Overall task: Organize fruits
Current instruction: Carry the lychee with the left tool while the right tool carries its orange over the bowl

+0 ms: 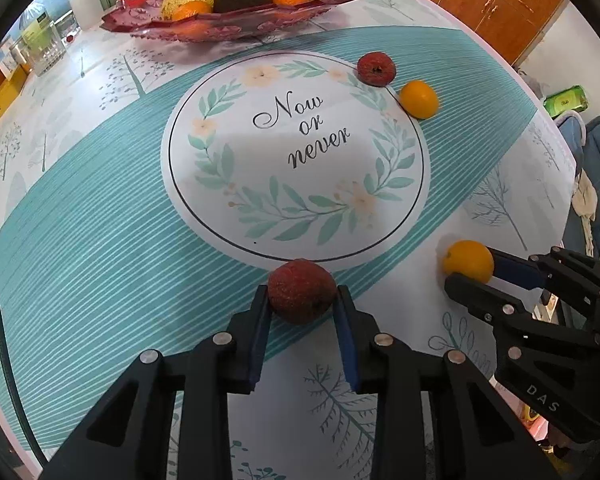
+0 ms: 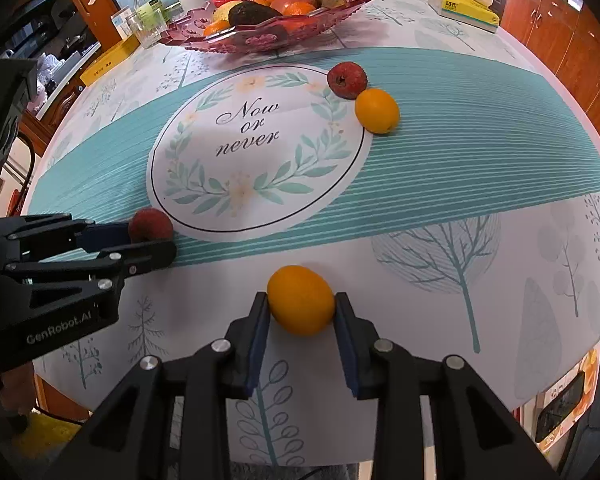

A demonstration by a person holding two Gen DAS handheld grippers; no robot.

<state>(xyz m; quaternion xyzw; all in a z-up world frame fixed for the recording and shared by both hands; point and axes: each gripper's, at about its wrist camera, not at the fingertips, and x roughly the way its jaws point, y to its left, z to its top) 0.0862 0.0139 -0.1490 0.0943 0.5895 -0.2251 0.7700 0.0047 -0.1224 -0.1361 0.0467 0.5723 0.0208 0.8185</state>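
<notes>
My left gripper (image 1: 302, 300) is clamped on a dark red, rough-skinned fruit (image 1: 302, 297) at the near edge of the round "Now or never" print (image 1: 296, 152) on the tablecloth (image 1: 100, 248). Both blue pads press on its sides, and the fruit rests on the cloth.

To the right, my right gripper (image 2: 301, 304) is clamped on a small orange fruit (image 2: 301, 300), which sits on the white part of the cloth near the table edge.

Farther away, on the right rim of the print, a second red fruit (image 2: 347, 79) and a second orange fruit (image 2: 377, 110) lie just beside each other.

At the far side stands a pink glass fruit tray (image 2: 340, 10), with oranges, an avocado (image 2: 252, 14) and other fruits in it.
</notes>
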